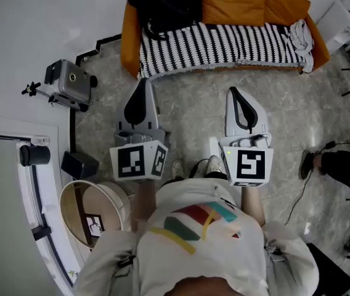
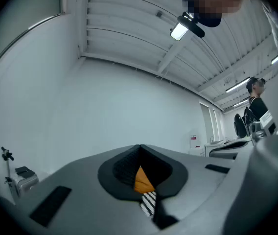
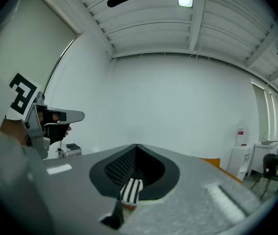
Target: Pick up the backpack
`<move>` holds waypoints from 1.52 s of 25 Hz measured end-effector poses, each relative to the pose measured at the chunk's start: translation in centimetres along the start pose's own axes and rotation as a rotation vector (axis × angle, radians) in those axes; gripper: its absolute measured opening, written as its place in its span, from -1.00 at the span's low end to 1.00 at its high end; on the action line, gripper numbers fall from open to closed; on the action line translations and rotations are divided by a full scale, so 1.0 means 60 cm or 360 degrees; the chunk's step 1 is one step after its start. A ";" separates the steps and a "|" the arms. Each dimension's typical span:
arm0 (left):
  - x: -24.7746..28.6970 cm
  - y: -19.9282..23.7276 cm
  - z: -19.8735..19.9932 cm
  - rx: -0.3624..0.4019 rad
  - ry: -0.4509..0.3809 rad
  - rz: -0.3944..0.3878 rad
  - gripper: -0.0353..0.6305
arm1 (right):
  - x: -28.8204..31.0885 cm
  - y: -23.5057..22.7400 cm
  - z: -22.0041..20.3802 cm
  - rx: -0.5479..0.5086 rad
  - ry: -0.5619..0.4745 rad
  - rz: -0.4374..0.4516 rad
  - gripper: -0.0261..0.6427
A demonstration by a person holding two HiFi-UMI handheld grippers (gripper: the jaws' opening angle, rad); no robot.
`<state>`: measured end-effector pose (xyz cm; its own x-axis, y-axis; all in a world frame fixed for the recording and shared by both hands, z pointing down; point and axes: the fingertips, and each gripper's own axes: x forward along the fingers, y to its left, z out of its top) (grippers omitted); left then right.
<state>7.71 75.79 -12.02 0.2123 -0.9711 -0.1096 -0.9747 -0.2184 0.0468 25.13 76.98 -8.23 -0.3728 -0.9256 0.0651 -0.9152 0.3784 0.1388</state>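
The black backpack (image 1: 169,5) lies on the left end of a sofa (image 1: 224,48) with orange cushions and a black-and-white striped cover, at the top of the head view. Both grippers are held level over the stone floor, well short of the sofa. My left gripper (image 1: 143,84) points at the sofa's left part, jaws shut and empty. My right gripper (image 1: 233,92) points at its middle, also shut and empty. In the left gripper view the closed jaws (image 2: 140,150) leave a slit showing orange cushion and striped cover. The right gripper view (image 3: 136,147) shows only stripes through its slit.
A grey device on a small tripod (image 1: 70,82) stands by the left wall, with a black box (image 1: 79,164) and a round tub (image 1: 92,211) nearer me. A grey cloth (image 1: 301,39) lies on the sofa's right end. Another person's shoe (image 1: 307,164) and a cable are at right.
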 end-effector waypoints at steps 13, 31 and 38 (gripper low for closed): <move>0.014 -0.036 -0.011 -0.0010 0.0014 -0.0034 -0.86 | -0.006 -0.021 -0.013 0.0008 0.0011 0.0006 -0.91; 0.017 -0.144 -0.036 0.0031 0.0017 0.0046 -0.86 | -0.047 -0.106 -0.047 0.0049 -0.0053 0.0128 -0.91; 0.014 -0.174 -0.020 0.0067 -0.0041 0.0065 -0.86 | -0.059 -0.135 -0.042 0.0047 -0.0103 0.0145 -0.91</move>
<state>18.17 77.16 -11.40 0.1712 -0.9761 -0.1339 -0.9847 -0.1740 0.0100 34.26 77.18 -7.08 -0.4632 -0.8862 0.0119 -0.8807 0.4617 0.1057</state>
